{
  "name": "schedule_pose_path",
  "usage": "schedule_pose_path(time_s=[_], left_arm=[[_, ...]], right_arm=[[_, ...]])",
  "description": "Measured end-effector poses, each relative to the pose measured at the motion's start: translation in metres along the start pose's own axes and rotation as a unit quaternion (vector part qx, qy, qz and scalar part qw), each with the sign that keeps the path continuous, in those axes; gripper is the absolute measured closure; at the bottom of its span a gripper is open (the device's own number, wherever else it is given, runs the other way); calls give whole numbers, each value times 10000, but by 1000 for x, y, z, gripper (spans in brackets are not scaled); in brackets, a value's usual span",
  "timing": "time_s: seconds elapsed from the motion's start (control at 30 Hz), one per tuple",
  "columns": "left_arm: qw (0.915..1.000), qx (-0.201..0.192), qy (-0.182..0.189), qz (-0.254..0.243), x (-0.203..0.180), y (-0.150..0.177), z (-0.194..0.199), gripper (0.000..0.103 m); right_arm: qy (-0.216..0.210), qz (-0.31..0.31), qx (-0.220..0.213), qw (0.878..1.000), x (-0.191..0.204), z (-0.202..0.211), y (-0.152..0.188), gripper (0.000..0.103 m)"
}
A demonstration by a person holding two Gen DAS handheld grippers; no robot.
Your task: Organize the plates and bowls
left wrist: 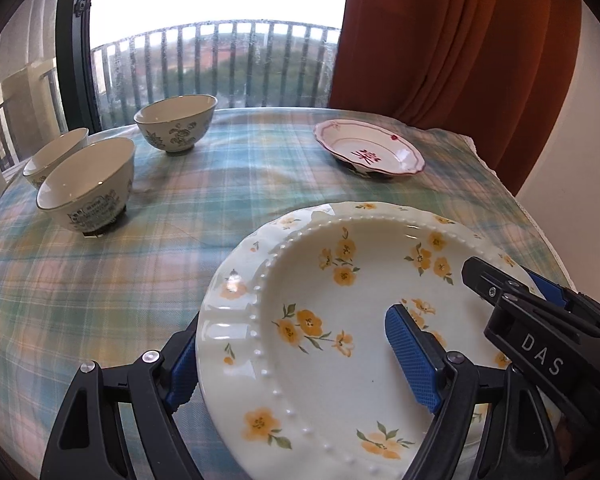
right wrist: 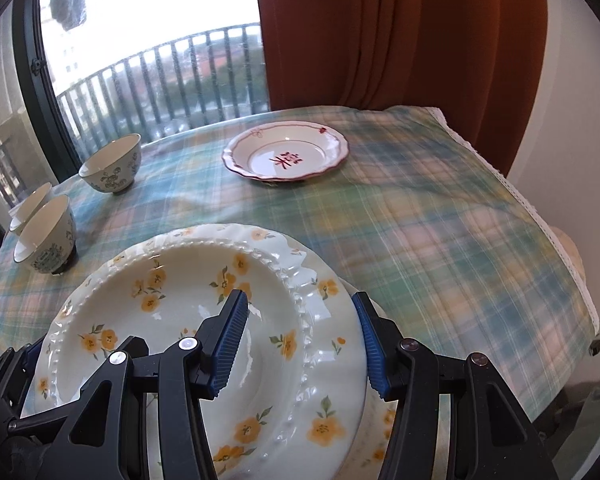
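Note:
A cream plate with yellow flowers (left wrist: pixel 340 360) (right wrist: pixel 172 320) is held just above the plaid tablecloth, and a second flowered rim (right wrist: pixel 380 420) shows beneath it. My left gripper (left wrist: pixel 296 340) grips its left rim, one pad outside the edge and one in the well. My right gripper (right wrist: pixel 300 320) (left wrist: pixel 512 280) is shut on the right rim in the same way. Further back lies a white dish with a pink rim and red mark (left wrist: pixel 370 152) (right wrist: pixel 286 156). At the left stand three white bowls with blue patterns (left wrist: pixel 176 124) (left wrist: pixel 88 184) (left wrist: pixel 56 152).
The round table (left wrist: pixel 100 300) stands against a window with a balcony railing. An orange curtain (left wrist: pixel 460 40) hangs at the back right. The cloth's lace edge (right wrist: pixel 500 176) marks the table's right side, with a white wall beyond.

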State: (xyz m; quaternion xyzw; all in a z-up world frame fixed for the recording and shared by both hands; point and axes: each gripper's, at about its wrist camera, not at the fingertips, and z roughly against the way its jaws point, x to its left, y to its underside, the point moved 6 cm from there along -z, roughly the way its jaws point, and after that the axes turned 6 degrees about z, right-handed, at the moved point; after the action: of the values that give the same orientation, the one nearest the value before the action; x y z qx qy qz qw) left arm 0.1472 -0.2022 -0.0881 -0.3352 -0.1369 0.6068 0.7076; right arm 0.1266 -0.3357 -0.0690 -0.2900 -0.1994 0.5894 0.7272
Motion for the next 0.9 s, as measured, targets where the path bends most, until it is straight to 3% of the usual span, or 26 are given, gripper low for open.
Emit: schedule_pose_path(time_s=[0.47,0.9], left_arm=[[9994,265,51,-219,-34,30,-13,19],[9970,128,-380,-657,-45,42,-23,18]], right_arm=[[174,-193,21,9997,-42,3,27,46],[216,-325,278,9989,-54,-19,52,46]])
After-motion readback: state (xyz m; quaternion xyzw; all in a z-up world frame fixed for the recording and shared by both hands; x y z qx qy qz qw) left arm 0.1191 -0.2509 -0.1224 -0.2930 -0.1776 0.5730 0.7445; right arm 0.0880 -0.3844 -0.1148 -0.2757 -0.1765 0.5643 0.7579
